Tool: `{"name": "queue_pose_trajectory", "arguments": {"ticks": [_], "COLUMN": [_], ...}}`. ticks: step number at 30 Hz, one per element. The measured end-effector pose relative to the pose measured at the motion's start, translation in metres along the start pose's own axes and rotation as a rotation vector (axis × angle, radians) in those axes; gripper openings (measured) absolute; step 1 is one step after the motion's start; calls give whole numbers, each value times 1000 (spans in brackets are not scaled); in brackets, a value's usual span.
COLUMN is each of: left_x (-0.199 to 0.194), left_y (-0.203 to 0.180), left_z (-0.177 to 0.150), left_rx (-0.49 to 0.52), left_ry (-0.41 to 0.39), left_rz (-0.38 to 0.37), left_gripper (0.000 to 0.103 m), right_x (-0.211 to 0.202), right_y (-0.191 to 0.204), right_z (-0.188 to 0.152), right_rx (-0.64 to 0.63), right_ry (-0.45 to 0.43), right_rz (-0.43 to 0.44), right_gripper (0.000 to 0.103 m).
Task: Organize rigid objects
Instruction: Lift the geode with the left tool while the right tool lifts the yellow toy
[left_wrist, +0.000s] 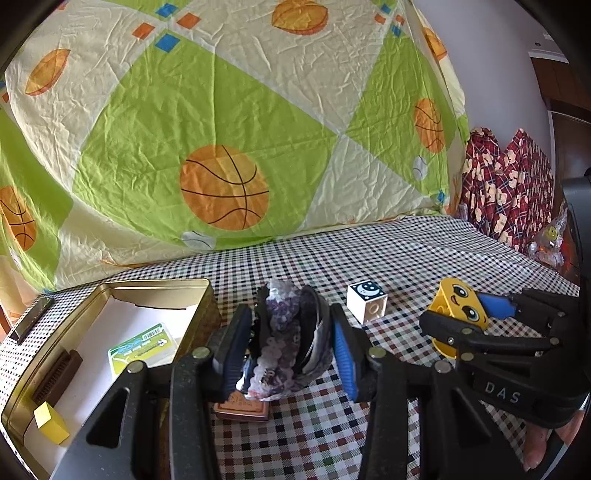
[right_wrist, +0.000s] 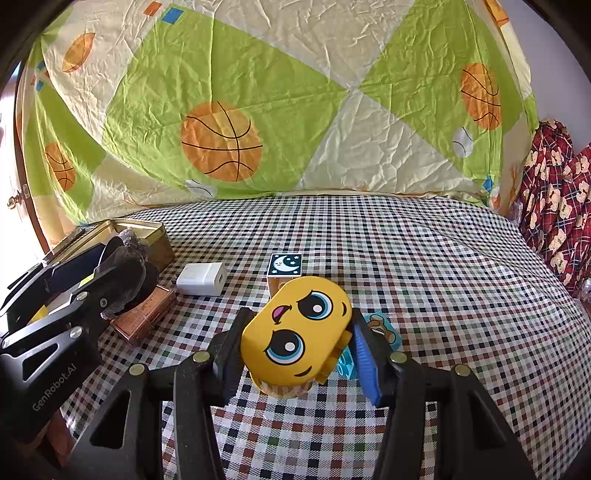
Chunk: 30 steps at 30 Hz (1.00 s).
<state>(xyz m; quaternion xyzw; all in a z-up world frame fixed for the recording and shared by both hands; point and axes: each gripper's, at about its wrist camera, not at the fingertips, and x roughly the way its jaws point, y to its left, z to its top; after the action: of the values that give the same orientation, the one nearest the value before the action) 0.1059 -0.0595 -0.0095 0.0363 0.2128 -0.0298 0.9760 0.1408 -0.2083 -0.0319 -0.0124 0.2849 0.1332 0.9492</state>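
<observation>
Rock, purple and sparkly, sits squeezed in my left gripper, near the open tin it probably goes in. My right gripper pinches a yellow face toy, lifted ready.

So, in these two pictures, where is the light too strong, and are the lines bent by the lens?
Right wrist view: the far left edge beside the tin box is blown out white. Left wrist view: lighting is even, and the purple stone in the left tool looks sharp. Both views: fisheye curves the checked tablecloth and darkens the corners.
</observation>
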Motion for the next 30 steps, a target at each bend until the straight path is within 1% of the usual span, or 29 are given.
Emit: {"name": "queue_pose_trajectory", "arguments": {"ticks": [15, 30], "left_x": [-15, -29], "left_y": [10, 15], "left_z": [-1, -5], "left_rx": [-53, -78], "left_ry": [-73, -122], "left_rz": [29, 48], "left_gripper": [42, 42], "right_x": [-10, -25], "right_y": [1, 2], "right_z": [-1, -3], "right_rx": [-13, -24], "right_ry": [-56, -145], "right_rz": [2, 4], "right_gripper": [54, 54]}}
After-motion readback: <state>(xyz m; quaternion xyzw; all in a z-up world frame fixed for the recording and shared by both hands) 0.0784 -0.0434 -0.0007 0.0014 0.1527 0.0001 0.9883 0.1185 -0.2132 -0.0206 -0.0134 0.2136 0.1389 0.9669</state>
